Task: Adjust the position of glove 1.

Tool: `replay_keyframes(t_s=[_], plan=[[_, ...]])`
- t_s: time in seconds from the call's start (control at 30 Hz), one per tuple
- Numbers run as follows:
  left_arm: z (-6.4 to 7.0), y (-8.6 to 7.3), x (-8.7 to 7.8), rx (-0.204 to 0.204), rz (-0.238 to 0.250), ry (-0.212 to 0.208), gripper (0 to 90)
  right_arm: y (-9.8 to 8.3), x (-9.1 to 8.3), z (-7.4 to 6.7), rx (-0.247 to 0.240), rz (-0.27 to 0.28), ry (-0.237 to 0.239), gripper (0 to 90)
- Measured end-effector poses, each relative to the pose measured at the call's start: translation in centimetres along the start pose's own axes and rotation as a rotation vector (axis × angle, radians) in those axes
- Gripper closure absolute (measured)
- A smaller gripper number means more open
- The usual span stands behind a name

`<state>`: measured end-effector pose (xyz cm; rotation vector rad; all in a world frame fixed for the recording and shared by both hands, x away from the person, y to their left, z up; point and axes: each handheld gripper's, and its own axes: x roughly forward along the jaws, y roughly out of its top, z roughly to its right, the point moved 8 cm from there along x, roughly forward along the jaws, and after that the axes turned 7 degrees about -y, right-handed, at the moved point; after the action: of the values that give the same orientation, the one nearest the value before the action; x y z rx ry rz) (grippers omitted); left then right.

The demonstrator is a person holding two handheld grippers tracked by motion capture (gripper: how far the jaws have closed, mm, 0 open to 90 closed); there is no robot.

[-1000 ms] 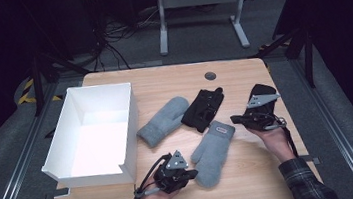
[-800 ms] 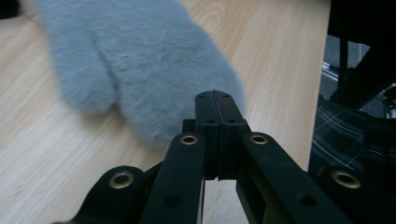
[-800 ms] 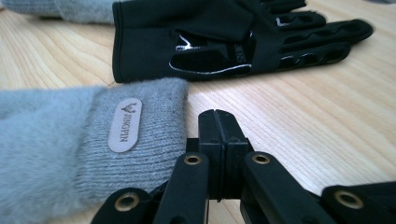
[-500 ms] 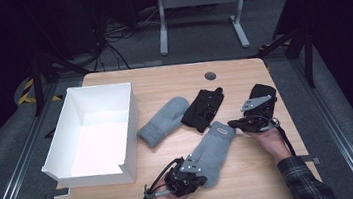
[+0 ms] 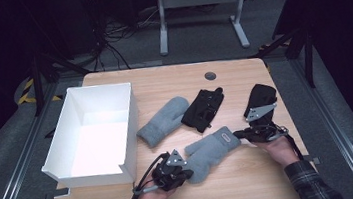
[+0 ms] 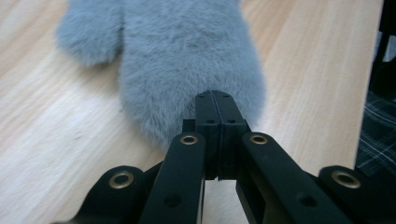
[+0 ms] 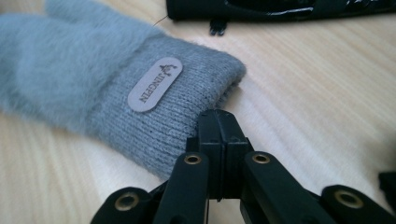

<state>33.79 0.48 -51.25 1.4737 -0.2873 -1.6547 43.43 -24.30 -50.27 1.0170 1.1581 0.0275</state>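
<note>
A grey fuzzy mitten (image 5: 212, 149) lies on the wooden table near the front, cuff toward the right. My left gripper (image 5: 189, 172) is at its rounded finger end. In the left gripper view the jaws are pressed together, tips (image 6: 217, 99) against the fur of the mitten (image 6: 187, 60), with no fabric visible between them. My right gripper (image 5: 239, 133) is at the cuff end. Its jaws are also together, tips (image 7: 218, 116) just beside the knitted cuff (image 7: 187, 107) with its oval label (image 7: 155, 84).
A second grey mitten (image 5: 163, 121) and a black glove (image 5: 204, 109) lie mid-table. Another black glove (image 5: 260, 97) lies behind the right gripper. A white open box (image 5: 128, 125) stands at the left. A round grommet (image 5: 210, 75) sits near the far edge.
My left gripper slid right to the mitten's finger end. My right gripper came down and left from the black glove to the mitten's cuff.
</note>
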Motion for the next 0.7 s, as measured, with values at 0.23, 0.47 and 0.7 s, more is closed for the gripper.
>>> replay_keyframes(t_s=[0.23, 0.47, 0.7], plan=[[-1.3, 0.3, -0.3, -0.030, 0.012, 0.031, 90.0, -1.4, -1.5, -1.4, -0.001, -0.002, 0.024, 90.0], [-2.9, 1.0, -0.2, -0.067, 0.018, 0.072, 90.0, -3.0, -2.7, -3.5, -0.029, -0.010, 0.064, 90.0], [-3.9, 2.0, 0.1, -0.079, 0.011, 0.123, 90.0, -4.1, -3.5, -5.6, -0.058, -0.027, 0.104, 90.0]])
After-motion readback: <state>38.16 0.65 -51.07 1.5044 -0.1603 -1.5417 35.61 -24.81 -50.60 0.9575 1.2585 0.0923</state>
